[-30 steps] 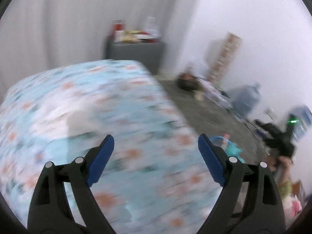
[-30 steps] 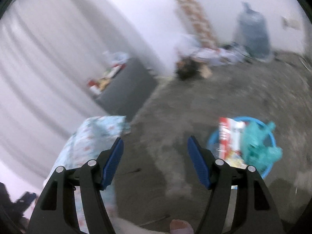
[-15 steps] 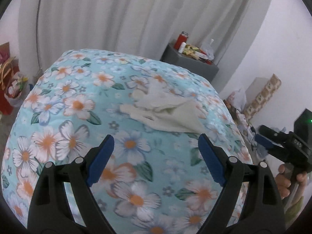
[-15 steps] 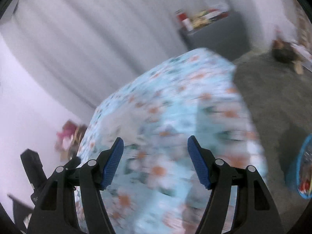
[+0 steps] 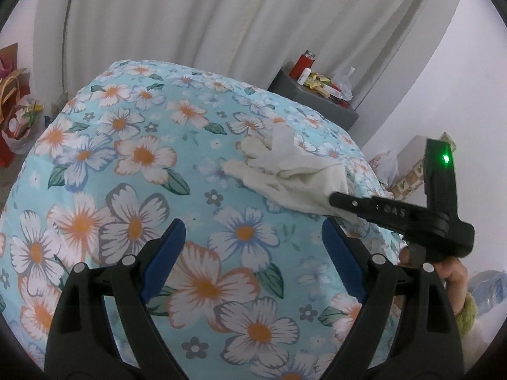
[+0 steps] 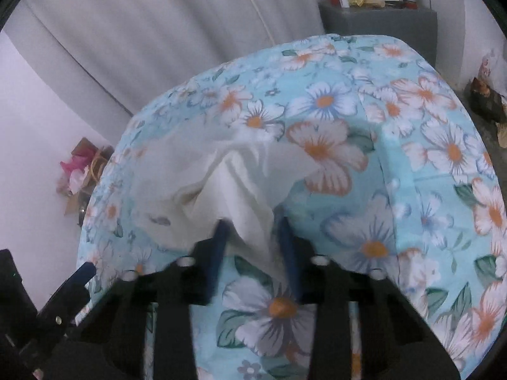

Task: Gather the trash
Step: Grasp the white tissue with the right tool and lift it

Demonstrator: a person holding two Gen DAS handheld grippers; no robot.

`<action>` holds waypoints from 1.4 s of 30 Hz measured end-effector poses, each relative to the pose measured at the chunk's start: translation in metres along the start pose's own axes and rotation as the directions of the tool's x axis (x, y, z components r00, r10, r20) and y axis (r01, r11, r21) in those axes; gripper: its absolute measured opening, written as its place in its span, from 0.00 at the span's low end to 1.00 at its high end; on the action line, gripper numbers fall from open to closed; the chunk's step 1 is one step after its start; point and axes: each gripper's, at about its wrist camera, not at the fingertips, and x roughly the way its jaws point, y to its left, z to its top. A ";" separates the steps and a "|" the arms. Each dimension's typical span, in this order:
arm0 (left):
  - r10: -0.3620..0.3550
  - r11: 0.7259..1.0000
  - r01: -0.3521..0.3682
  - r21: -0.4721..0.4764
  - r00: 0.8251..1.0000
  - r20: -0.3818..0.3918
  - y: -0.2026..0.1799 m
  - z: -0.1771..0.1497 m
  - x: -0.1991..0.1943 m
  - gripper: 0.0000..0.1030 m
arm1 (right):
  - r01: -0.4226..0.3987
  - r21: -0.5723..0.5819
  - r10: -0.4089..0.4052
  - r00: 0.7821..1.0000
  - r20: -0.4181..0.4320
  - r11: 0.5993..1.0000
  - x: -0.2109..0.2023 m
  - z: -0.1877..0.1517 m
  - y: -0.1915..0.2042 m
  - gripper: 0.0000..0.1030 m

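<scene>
On the bed, left wrist view: the flowery blue bed cover (image 5: 133, 190) fills most of the picture, and a crumpled white tissue (image 5: 285, 171) lies on it near the far right side.
Left gripper: the left gripper (image 5: 250, 256) hangs over the bed cover with its blue fingers (image 5: 161, 253) wide apart and nothing between them.
Right gripper seen from here: the right gripper (image 5: 336, 199) comes in from the right, and its tip touches the near edge of the tissue.
What changed in this view: half a second ago the right gripper was well off to the side of the bed; now it has reached the tissue.
Far things: a gray nightstand (image 5: 317, 101) with a red bottle (image 5: 304, 63) stands behind the bed, by the white curtain (image 5: 221, 15).

Over the bed, right wrist view: the tissue (image 6: 221, 183) is right in front, big and a bit blurry.
Right gripper: the right gripper (image 6: 253, 240) has a fold of the tissue between its blue fingers (image 6: 218, 247), and they sit close together. It looks clamped on the tissue, though blur makes the last bit of closing hard to see.
What changed in this view: half a second ago its fingers were wide apart over the bed cover (image 6: 412, 158); now they have pulled in on the tissue.
What it means: the picking up looks done or nearly done. Next, I think, the tissue must be lifted and carried to where the trash goes, which neither view shows now.
</scene>
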 end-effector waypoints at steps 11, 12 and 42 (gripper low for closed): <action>-0.021 1.000 0.021 -0.007 1.000 -0.014 -0.003 -0.001 0.003 0.81 | -0.174 -0.005 0.174 0.985 -0.009 0.985 -0.066 -0.045 -0.012 0.07; -0.022 1.000 0.022 -0.003 1.000 -0.015 -0.005 -0.001 0.002 0.81 | -0.186 -0.001 0.186 0.982 -0.020 0.983 -0.073 -0.052 -0.016 0.07; -0.001 0.929 0.101 0.357 0.963 -0.269 -0.118 -0.023 0.092 0.63 | -0.145 0.343 0.144 0.989 0.027 0.928 -0.140 -0.124 -0.139 0.36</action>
